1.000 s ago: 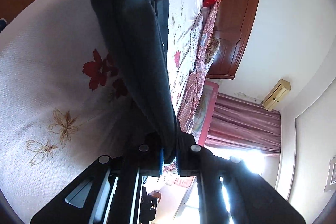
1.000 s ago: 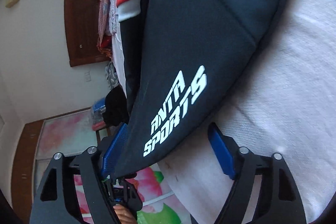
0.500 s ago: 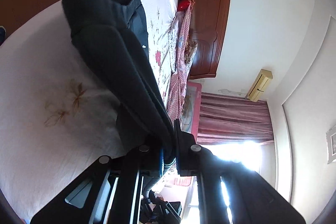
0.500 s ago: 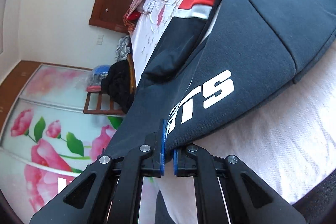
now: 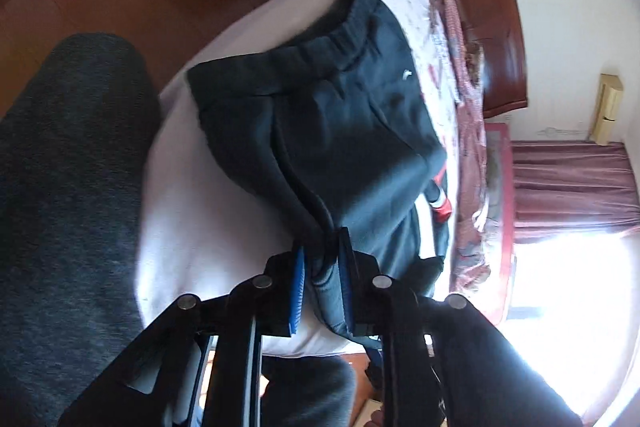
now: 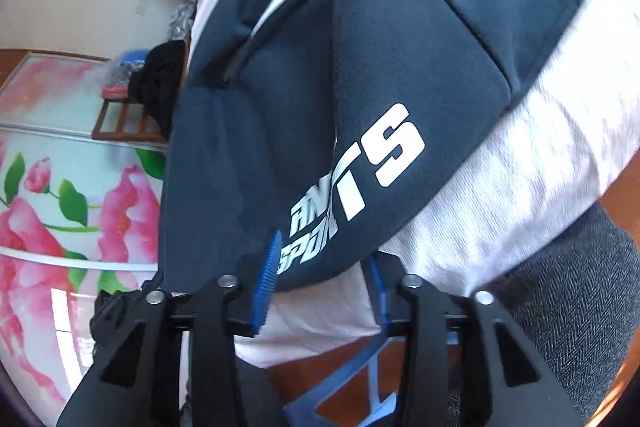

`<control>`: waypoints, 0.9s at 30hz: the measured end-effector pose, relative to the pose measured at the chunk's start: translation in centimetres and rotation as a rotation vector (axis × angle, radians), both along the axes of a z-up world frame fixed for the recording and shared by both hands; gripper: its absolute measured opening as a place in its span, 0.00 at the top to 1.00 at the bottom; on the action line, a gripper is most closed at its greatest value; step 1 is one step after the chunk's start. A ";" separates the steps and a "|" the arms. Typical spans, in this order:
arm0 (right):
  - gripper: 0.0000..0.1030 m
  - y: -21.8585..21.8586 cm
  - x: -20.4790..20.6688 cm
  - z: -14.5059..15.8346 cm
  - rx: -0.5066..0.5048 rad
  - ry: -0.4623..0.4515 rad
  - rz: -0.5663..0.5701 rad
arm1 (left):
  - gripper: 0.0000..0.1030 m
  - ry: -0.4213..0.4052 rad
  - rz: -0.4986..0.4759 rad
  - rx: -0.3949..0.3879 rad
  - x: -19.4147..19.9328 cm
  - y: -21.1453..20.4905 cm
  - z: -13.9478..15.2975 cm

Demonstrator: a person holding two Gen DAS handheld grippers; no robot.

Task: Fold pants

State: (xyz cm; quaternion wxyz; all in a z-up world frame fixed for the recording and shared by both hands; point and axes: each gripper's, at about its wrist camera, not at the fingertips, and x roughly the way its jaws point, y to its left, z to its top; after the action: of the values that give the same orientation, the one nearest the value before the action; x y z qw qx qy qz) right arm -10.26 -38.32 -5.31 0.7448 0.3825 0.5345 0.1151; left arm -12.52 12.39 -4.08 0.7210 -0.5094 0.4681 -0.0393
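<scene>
Dark navy pants (image 5: 352, 115) lie folded over on the white bed sheet (image 5: 208, 227), waistband at the far end. My left gripper (image 5: 321, 279) sits at the near edge of the fold with a bunched hem between its blue pads; its jaws are opening, and the cloth still fills the gap. In the right wrist view the pants (image 6: 420, 47) show white lettering (image 6: 360, 179) on the top layer. My right gripper (image 6: 322, 283) is opening too. The lettered fold lies loose between its pads, and the right pad is clear of it.
A second dark garment with red and white stripes (image 5: 440, 205) lies beyond the pants. A person's grey trouser leg (image 5: 68, 187) stands at the bed's near edge. A wooden headboard (image 5: 500, 7), curtains (image 5: 568, 183) and a flowered wardrobe (image 6: 60, 207) surround the bed.
Both grippers swung the pant legs across and laid them over the upper part of the pants. The right gripper closed on the lettered fold, then spread again. The left pads have begun to part.
</scene>
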 end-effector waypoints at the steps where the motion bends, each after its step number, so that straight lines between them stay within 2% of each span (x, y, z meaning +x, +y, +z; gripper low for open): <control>1: 0.60 -0.8 -0.6 0.8 0.003 -0.039 -0.006 | 0.79 -0.007 0.008 0.032 -0.3 0.2 0.7; 2: 0.60 -2.2 -1.1 1.7 -0.004 -0.075 -0.036 | 0.67 -0.020 0.019 0.081 -0.6 0.3 1.7; 3: 0.60 -4.3 -1.4 2.6 -0.008 -0.107 -0.084 | 0.60 -0.038 0.029 0.129 -0.9 0.3 2.7; 4: 0.60 -6.7 -1.5 3.4 -0.017 -0.126 -0.144 | 0.47 -0.067 0.040 0.181 -1.4 0.2 3.9; 5: 0.59 -9.6 -1.3 4.1 -0.049 -0.129 -0.229 | 0.32 -0.090 0.047 0.230 -1.0 0.5 4.9; 6: 0.59 -12.9 -1.0 4.6 -0.093 -0.128 -0.316 | 0.24 -0.105 0.044 0.281 -0.7 0.2 5.8; 7: 0.59 -15.9 -0.7 5.0 -0.135 -0.134 -0.390 | 0.10 -0.112 0.031 0.328 -0.5 -0.2 6.8; 8: 0.59 -18.8 -0.2 5.2 -0.188 -0.126 -0.474 | 0.03 -0.120 0.013 0.359 0.0 -0.6 7.4; 11: 0.59 -26.1 2.5 5.2 -0.334 -0.080 -0.632 | 0.02 -0.114 -0.060 0.403 1.1 -1.0 7.3; 14: 0.59 -29.9 5.7 4.9 -0.391 -0.046 -0.699 | 0.02 -0.083 -0.124 0.427 1.8 -2.7 7.1; 17: 0.59 -31.3 8.2 4.8 -0.482 -0.030 -0.719 | 0.02 -0.040 -0.152 0.427 1.7 -3.4 6.4; 19: 0.60 -31.6 10.0 4.4 -0.568 0.020 -0.710 | 0.02 -0.020 -0.153 0.432 1.5 -3.6 5.6; 23: 0.59 -30.9 11.4 3.5 -0.697 0.044 -0.701 | 0.02 0.009 -0.159 0.453 2.7 -4.6 4.3; 25: 0.73 -29.7 12.1 3.5 -0.742 0.035 -0.635 | 0.02 0.025 -0.171 0.460 3.1 -5.0 3.8; 26: 0.86 -29.1 12.5 3.7 -0.764 0.021 -0.595 | 0.02 0.034 -0.177 0.464 3.3 -5.3 3.5; 27: 0.89 -28.5 12.7 4.1 -0.789 0.005 -0.567 | 0.02 0.042 -0.181 0.467 3.4 -5.4 3.3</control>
State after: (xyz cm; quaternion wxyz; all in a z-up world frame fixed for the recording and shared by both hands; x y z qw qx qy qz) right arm 2.41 -66.85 -1.21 0.8337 0.2016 0.4139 -0.3049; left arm -9.08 6.94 -0.82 0.8028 -0.2858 0.5230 0.0158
